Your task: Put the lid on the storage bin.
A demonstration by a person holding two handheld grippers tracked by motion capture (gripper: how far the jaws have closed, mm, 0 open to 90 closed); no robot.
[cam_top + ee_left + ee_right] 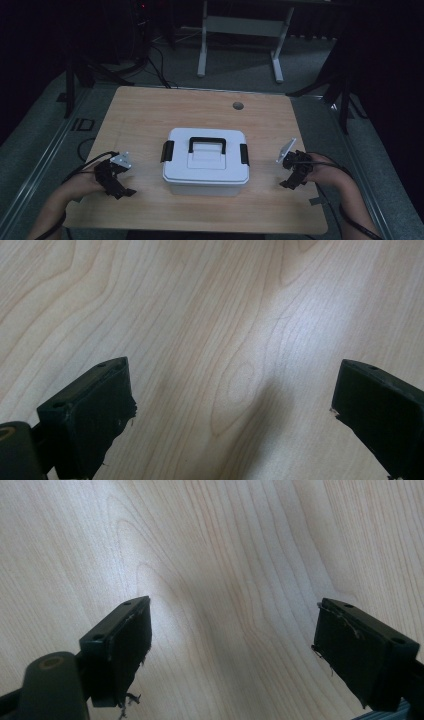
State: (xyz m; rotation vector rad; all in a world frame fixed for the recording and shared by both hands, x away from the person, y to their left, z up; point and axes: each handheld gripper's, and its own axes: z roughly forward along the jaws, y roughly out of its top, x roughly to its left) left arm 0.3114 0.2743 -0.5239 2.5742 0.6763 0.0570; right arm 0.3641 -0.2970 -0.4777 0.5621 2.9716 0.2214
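Both pairs of jaws stood spread wide with nothing between them, over bare wood. The left gripper (119,181) and right gripper (294,173) flanked one white lidded storage box (205,161) at the middle of the wooden table (150,110). Its lid was shut under two black latches and one black handle (207,144); its contents were hidden.

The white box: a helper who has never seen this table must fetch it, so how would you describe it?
On the wooden table, look to the middle, between the left gripper and the right gripper. There sits the white box, lid on. Its black carry handle and black side latches set it apart.
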